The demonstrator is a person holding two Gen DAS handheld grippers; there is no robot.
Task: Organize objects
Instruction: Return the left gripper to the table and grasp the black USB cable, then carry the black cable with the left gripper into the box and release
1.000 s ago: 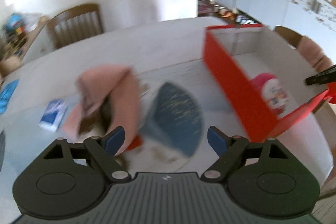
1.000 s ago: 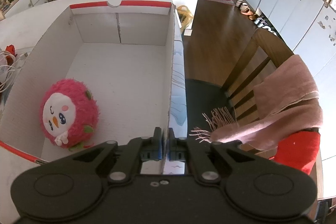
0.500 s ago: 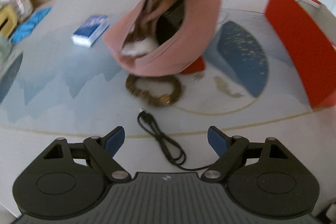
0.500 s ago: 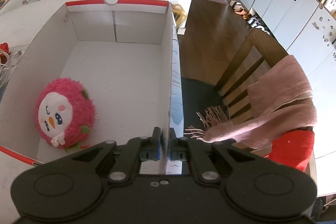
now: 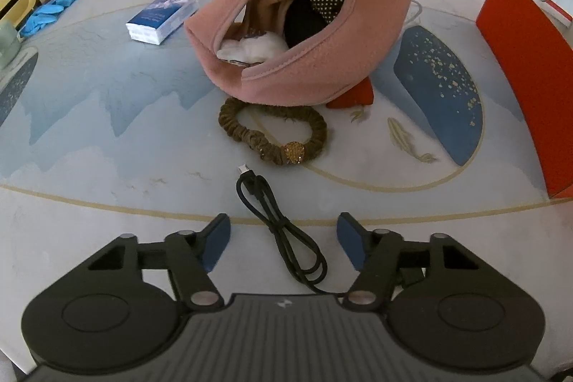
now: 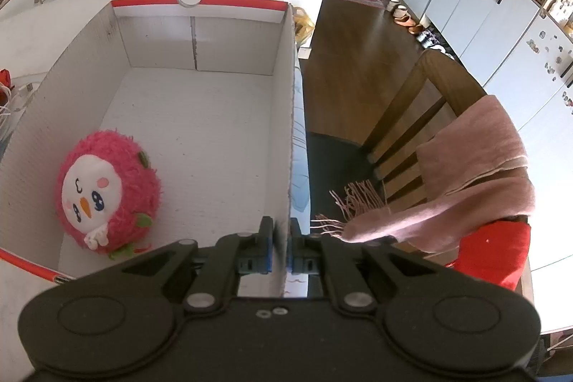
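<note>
- The table [image 5: 89,167] under my left gripper is pale with blue shapes and a thin gold line; everything below I place against the cardboard box.
- The cardboard box [image 6: 200,145], red outside and white inside, stands open on the table; in my left view its red wall [image 5: 530,88] rises at the right edge.
- A wooden chair [image 6: 412,117] stands just beside the box on its right, with a pink fringed scarf [image 6: 476,174] draped over its back.
- A pink fabric bag [image 5: 322,24] slumps open on the table well to the left of the box, with dark and white things inside that I cannot make out.
- A fluffy pink plush toy [image 6: 107,192] with a white face sits inside the box, against its left wall, near corner.
- A small blue-and-white packet [image 5: 163,17] lies further from the box than the bag does.
- A brown scrunchie [image 5: 272,135] with a gold bead lies left of the box, touching the front of the bag.
- A black cable [image 5: 283,235] lies coiled nearer to me than the scrunchie, its loop between my left fingers.
- My left gripper [image 5: 283,242] hangs over the cable with jaws spread; they have just been closing in, and the pads [image 5: 216,244] touch nothing.
- My right gripper [image 6: 280,251] is pinched tight on the right wall of the box at its near end.
</note>
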